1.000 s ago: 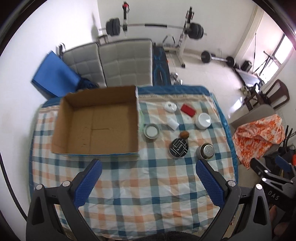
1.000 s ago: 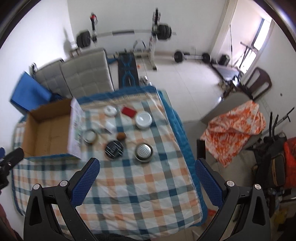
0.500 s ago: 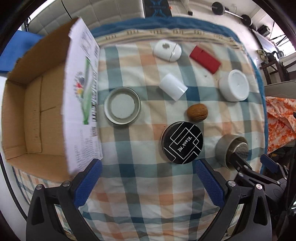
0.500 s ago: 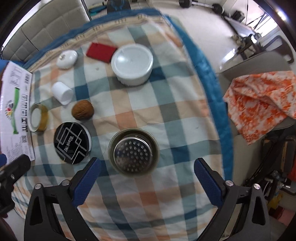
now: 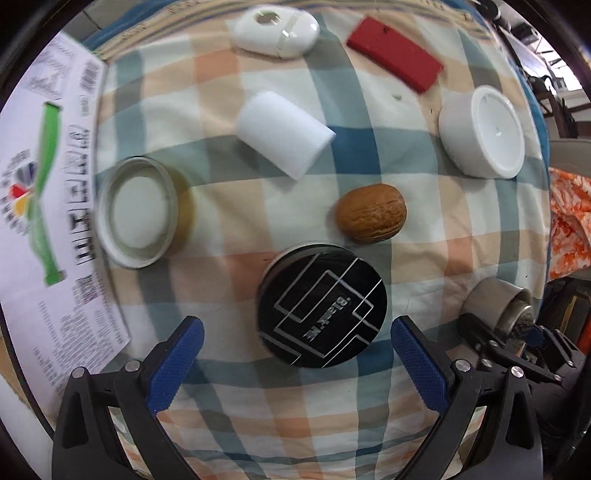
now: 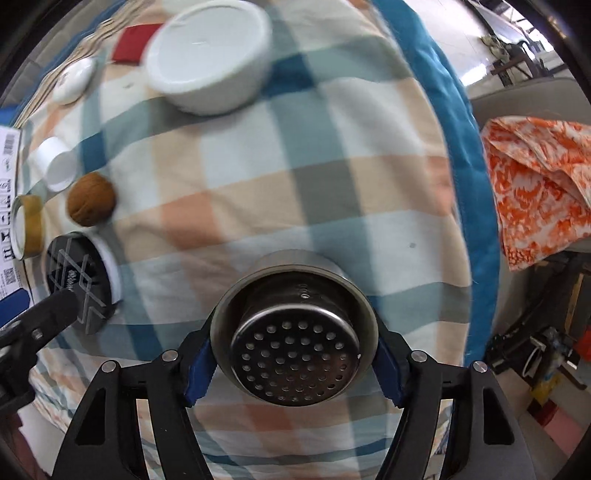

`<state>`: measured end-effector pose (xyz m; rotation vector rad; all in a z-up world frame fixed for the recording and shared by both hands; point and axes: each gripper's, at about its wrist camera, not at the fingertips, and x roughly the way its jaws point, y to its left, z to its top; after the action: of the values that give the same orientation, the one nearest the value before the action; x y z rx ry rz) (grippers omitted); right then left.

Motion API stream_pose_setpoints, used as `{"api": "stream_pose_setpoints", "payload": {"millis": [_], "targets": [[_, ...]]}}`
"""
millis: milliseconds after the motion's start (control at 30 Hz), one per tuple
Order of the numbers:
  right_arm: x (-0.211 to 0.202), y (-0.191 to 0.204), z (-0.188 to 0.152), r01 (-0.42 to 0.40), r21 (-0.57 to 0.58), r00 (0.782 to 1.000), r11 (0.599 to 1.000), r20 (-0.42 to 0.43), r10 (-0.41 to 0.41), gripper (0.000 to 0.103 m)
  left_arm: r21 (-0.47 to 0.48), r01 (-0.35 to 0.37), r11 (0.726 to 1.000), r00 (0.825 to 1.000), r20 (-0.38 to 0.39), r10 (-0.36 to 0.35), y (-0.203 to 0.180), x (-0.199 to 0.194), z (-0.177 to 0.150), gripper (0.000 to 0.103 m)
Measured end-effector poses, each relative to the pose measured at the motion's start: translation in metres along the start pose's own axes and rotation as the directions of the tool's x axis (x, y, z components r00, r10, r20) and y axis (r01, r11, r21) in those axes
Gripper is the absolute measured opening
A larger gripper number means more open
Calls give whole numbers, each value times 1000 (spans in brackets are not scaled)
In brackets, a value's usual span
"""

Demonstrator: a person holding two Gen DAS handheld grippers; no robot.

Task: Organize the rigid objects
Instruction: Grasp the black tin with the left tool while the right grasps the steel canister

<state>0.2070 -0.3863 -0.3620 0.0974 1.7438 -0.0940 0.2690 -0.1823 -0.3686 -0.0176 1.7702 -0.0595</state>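
My left gripper (image 5: 295, 354) is open low over the checked cloth, its blue pads on either side of a black round tin (image 5: 322, 305). A walnut (image 5: 371, 213), a white cylinder (image 5: 284, 133), a tape roll (image 5: 142, 216), a white oval case (image 5: 276, 32), a red block (image 5: 395, 63) and a white round tub (image 5: 482, 130) lie beyond it. My right gripper (image 6: 293, 363) has its pads against both sides of a steel strainer cup (image 6: 295, 328). The cup also shows in the left wrist view (image 5: 495, 303).
The cardboard box's printed flap (image 5: 44, 206) stands at the left. The cloth's blue border (image 6: 454, 147) marks the table's right edge, with an orange patterned cloth (image 6: 539, 184) on a chair beyond it.
Both grippers have come down close to the table. The left now straddles the black tin. The right has narrowed from wide open onto the steel strainer cup.
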Motion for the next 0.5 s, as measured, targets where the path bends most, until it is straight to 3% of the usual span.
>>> {"api": "stream_pose_setpoints", "payload": {"millis": [100,167,200,433,500], "targets": [[6,-2,3,-2,-8,1000,1000,-16,1,74,15,-18,1000,999,-33,18,-7,15,1,101],[8,-1,5,11,-15,1000,1000,-17,-11,74,35,-29,999,999,-37,31,-10,22,-2,85],[11,-1,5,15,-14,1000,1000,-18,-15,74,45,-34,998,998,-42,36,-12,26,-4,83],[15,5,20,30,6,999,1000,-31,-30,74,57,-72,996,997,-28,73,-20,30,-20,82],[18,8,21,34,9,999,999,-28,-33,74,63,-73,995,997,-15,74,-24,27,-23,78]]}}
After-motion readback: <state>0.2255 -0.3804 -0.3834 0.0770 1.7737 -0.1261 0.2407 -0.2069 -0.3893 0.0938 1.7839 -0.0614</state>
